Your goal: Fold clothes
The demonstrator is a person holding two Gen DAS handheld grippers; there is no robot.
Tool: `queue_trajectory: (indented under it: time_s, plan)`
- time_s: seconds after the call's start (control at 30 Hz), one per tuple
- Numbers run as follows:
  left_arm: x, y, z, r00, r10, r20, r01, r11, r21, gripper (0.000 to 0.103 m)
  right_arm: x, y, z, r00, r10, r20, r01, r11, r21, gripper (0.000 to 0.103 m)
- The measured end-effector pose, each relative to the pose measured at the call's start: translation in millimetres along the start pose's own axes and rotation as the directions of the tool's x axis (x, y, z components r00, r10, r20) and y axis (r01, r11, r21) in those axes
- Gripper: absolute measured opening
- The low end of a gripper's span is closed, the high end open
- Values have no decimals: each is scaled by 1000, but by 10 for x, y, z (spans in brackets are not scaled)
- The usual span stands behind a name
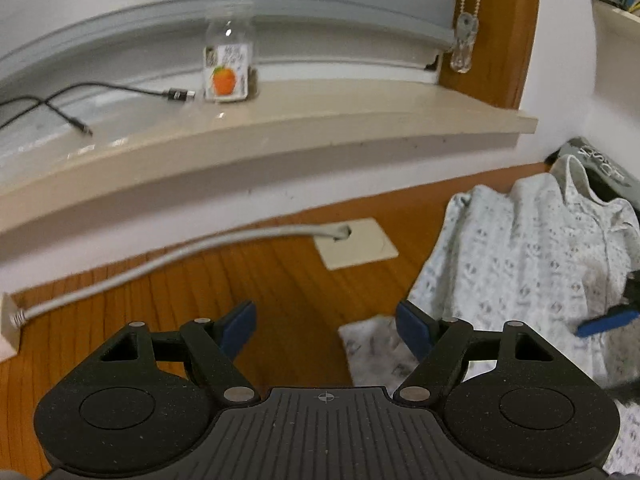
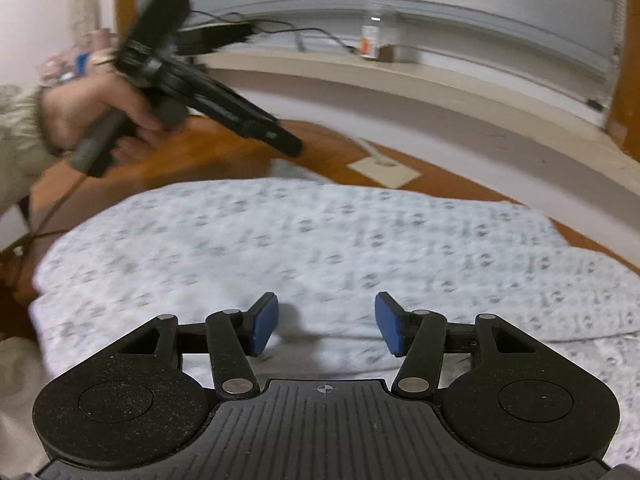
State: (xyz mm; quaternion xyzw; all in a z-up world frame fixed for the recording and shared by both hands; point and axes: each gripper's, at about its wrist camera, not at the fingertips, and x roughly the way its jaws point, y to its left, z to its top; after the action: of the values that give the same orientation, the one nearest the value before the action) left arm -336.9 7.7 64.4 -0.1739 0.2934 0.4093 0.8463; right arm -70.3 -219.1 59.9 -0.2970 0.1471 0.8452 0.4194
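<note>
A pale blue patterned garment [image 1: 532,256] lies spread on the wooden table [image 1: 280,292], to the right in the left wrist view. My left gripper [image 1: 326,326] is open above bare wood, its right pad over a corner of the cloth. In the right wrist view the same garment [image 2: 304,240] fills the middle, and my right gripper [image 2: 326,326] hovers open just above it with nothing between its blue pads. The left gripper [image 2: 280,140], held by a person's hand [image 2: 92,108], is raised at the upper left, blurred. A blue pad of the right gripper [image 1: 606,320] shows at the right edge.
A beige windowsill [image 1: 280,120] carries a clear bottle with an orange label [image 1: 228,68] and black cables [image 1: 80,100]. A grey cable [image 1: 160,260] runs to a beige cover plate [image 1: 356,248] in the table. A dark folded item [image 1: 600,164] lies behind the garment.
</note>
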Motion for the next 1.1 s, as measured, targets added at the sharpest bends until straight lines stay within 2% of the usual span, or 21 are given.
queue_trajectory:
  time_s: [0.13, 0.53, 0.77, 0.8, 0.83, 0.87, 0.9, 0.93, 1.1]
  plan:
    - [-35, 59, -43, 1000, 4, 9, -3, 1000, -10, 79, 23, 201, -24, 998, 54, -18, -55, 997, -50, 60]
    - [24, 147, -248, 1000, 12, -22, -12, 999, -31, 79, -77, 377, -124, 998, 34, -61, -43, 988, -146, 61]
    - [61, 203, -280, 1000, 8, -29, -10, 998, -55, 79, 39, 500, -60, 996, 72, -46, -79, 982, -172, 61]
    - [56, 209, -282, 1000, 7, -28, -9, 998, -58, 79, 56, 518, -51, 996, 78, -44, -84, 981, -176, 56]
    - [52, 215, -285, 1000, 6, -27, -8, 998, -61, 79, 67, 522, -38, 995, 90, -38, -95, 980, -177, 39]
    - [47, 221, -287, 1000, 6, -27, -7, 998, -63, 79, 70, 515, -22, 993, 114, -35, -118, 978, -171, 30]
    - [42, 226, -289, 1000, 5, -26, -6, 998, -66, 79, 65, 507, -1, 989, 142, -29, -145, 976, -164, 14]
    - [38, 232, -291, 1000, 4, -25, -6, 998, -69, 79, 45, 506, 16, 988, 155, -18, -156, 974, -166, 5]
    - [15, 262, -302, 1000, 0, -22, -1, 997, -82, 79, -246, 367, 166, 988, 68, 139, -49, 989, -139, 2]
